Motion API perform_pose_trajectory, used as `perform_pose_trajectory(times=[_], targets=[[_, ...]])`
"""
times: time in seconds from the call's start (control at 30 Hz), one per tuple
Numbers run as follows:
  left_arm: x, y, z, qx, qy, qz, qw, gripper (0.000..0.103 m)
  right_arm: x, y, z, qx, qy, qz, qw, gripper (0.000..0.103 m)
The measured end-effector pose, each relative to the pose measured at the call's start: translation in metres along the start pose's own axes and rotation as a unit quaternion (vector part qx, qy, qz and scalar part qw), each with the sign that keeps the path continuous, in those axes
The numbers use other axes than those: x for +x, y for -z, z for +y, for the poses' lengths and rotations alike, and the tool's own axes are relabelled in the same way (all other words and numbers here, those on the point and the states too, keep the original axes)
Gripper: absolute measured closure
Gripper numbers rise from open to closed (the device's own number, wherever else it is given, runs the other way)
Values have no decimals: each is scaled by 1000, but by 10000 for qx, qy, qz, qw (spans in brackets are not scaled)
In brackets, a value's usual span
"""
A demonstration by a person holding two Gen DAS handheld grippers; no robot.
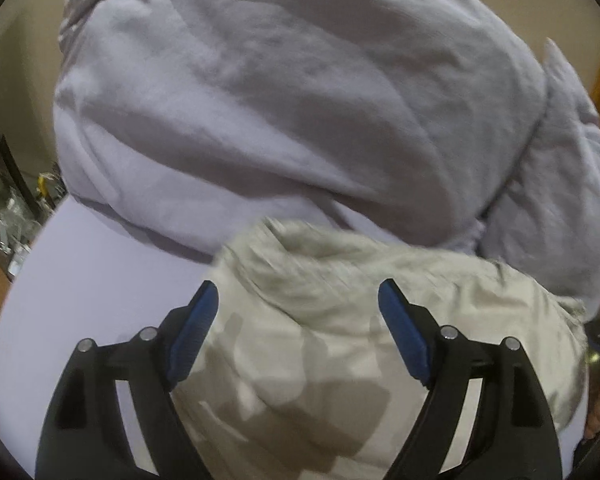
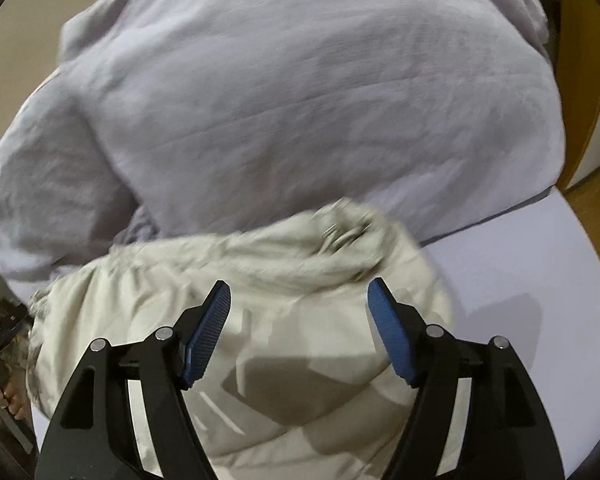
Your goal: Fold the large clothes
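A beige garment [image 1: 340,344] lies bunched on a pale lilac bed sheet [image 1: 92,288]. It also shows in the right wrist view [image 2: 260,312]. My left gripper [image 1: 298,292] is open and empty, hovering just above the garment's left part. My right gripper [image 2: 299,290] is open and empty above the garment's right part. The garment's folds are blurred, so its type and edges are unclear.
A large rumpled lilac duvet [image 1: 280,100] is heaped behind the garment, also in the right wrist view [image 2: 300,100]. Bare sheet [image 2: 520,280] lies at the right. Wooden floor [image 2: 596,208] and clutter [image 1: 16,216] lie beyond the bed edges.
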State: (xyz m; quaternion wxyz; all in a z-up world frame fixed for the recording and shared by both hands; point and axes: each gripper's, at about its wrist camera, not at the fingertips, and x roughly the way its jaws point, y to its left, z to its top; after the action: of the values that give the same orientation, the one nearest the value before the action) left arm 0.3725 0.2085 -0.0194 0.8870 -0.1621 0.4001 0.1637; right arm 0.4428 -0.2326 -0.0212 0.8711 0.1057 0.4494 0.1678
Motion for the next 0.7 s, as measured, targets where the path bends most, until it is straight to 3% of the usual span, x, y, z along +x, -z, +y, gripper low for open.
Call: perform_pose_trajectory(times=[0.13,0.3,0.57,0.7], targets=[[-6,23,-22,80,226,111,9997,21,0,16,26,-312,-45,51,9995,30],[-9,41,-43,266,206,-23,9994,20,-1,16,53,-819,167,-50,9965,30],[30,50,-50,246,-284,-123,9992,18,37,35,71,-1533,870,-93,9843,30],[43,51,-50,289,-430,-215,9984,18,52,35,73,-1616,963,-208,9819,28]])
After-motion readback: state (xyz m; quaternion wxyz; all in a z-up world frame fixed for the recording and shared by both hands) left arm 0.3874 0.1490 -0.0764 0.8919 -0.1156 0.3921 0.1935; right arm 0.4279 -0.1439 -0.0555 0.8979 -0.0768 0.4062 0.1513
